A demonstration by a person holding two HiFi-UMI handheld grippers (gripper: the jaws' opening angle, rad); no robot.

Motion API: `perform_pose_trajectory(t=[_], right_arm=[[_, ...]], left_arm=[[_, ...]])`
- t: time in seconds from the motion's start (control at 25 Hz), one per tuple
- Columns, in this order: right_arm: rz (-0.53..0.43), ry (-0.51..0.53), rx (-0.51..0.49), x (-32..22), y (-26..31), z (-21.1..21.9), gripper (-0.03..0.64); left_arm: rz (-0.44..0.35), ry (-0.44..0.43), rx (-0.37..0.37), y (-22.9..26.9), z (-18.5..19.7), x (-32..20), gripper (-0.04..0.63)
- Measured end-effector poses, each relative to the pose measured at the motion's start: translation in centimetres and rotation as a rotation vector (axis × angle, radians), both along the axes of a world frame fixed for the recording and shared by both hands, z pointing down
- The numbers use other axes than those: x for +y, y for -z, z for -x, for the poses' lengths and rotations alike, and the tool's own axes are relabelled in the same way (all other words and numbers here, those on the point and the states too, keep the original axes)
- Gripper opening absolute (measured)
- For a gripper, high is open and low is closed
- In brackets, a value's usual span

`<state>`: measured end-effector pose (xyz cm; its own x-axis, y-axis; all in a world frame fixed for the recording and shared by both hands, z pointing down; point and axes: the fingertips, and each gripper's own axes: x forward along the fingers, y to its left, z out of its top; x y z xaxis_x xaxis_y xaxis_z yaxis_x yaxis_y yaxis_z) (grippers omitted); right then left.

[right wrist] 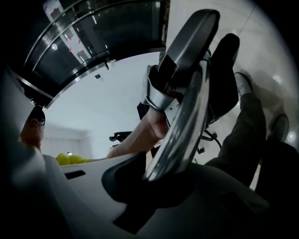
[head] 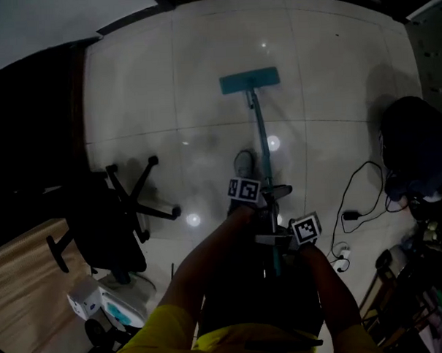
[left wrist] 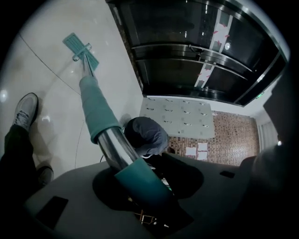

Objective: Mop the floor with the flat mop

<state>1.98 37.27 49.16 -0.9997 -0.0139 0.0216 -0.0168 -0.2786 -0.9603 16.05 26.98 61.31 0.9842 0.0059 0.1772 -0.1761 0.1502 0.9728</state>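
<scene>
The flat mop's teal head (head: 250, 80) lies flat on the pale tiled floor (head: 202, 85) ahead of me. Its pole (head: 261, 137) slants back to my hands. My left gripper (head: 264, 198) is shut on the pole, and my right gripper (head: 279, 243) is shut on it a little nearer to me. In the left gripper view the teal-sleeved pole (left wrist: 99, 113) runs out of the left gripper (left wrist: 136, 183) to the mop head (left wrist: 79, 46). The right gripper view shows the chrome pole (right wrist: 187, 116) clamped in the right gripper (right wrist: 163, 173), with the other hand (right wrist: 156, 123) above.
A black office chair (head: 120, 213) stands to my left by a wooden desk (head: 21, 290). Cables (head: 353, 195) and a dark bag (head: 417, 149) lie at the right. My shoe (head: 243, 164) is next to the pole. Dark glass doors (left wrist: 196, 46) rise beyond.
</scene>
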Motion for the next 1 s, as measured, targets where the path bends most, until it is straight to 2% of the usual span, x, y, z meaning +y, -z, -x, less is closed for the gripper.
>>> perform_pose_trajectory(t=[0.12, 0.2, 0.32, 0.44, 0.52, 0.6, 0.72, 0.8, 0.88, 1.0], right_arm=[[-0.02, -0.02, 0.025, -3.9, -3.2, -0.9, 0.06], [-0.069, -0.019, 0.022, -8.2, -5.0, -0.9, 0.058], [-0.128, 0.022, 0.047, -15.9, -8.0, -1.1, 0.06], [-0.125, -0.046, 0.031, -23.1, -9.8, -1.0, 0.06], [-0.107, -0.093, -0.01, -25.4, -9.4, -0.4, 0.058], [-0.074, -0.085, -0.032, -23.9, -8.1, 0.2, 0.058], [0.003, -0.024, 0.001, -16.4, -5.1, 0.0, 0.06], [0.035, -0.014, 0.009, -11.4, -2.4, -0.4, 0.06], [0.032, -0.031, -0.004, -8.9, -0.1, -0.5, 0.059], [-0.01, -0.04, -0.021, -10.6, -0.9, -0.9, 0.058]], left_arm=[[-0.002, 0.011, -0.023, -2.8, -0.7, -4.2, 0.163], [-0.017, 0.009, -0.047, -4.7, -0.7, -8.6, 0.152], [-0.049, -0.053, -0.078, -7.0, -1.0, -16.6, 0.152], [-0.079, -0.083, -0.1, -8.4, -0.9, -23.8, 0.155], [-0.099, -0.108, -0.118, -8.7, -0.6, -25.9, 0.157], [-0.107, -0.164, -0.126, -8.2, -0.5, -24.1, 0.164], [-0.061, -0.206, -0.077, -5.2, -0.8, -16.2, 0.176], [-0.006, -0.161, -0.027, -2.1, -0.9, -10.8, 0.17], [0.03, -0.076, -0.009, -0.1, -0.8, -7.9, 0.169], [0.027, 0.003, -0.038, -1.2, -0.8, -9.8, 0.156]])
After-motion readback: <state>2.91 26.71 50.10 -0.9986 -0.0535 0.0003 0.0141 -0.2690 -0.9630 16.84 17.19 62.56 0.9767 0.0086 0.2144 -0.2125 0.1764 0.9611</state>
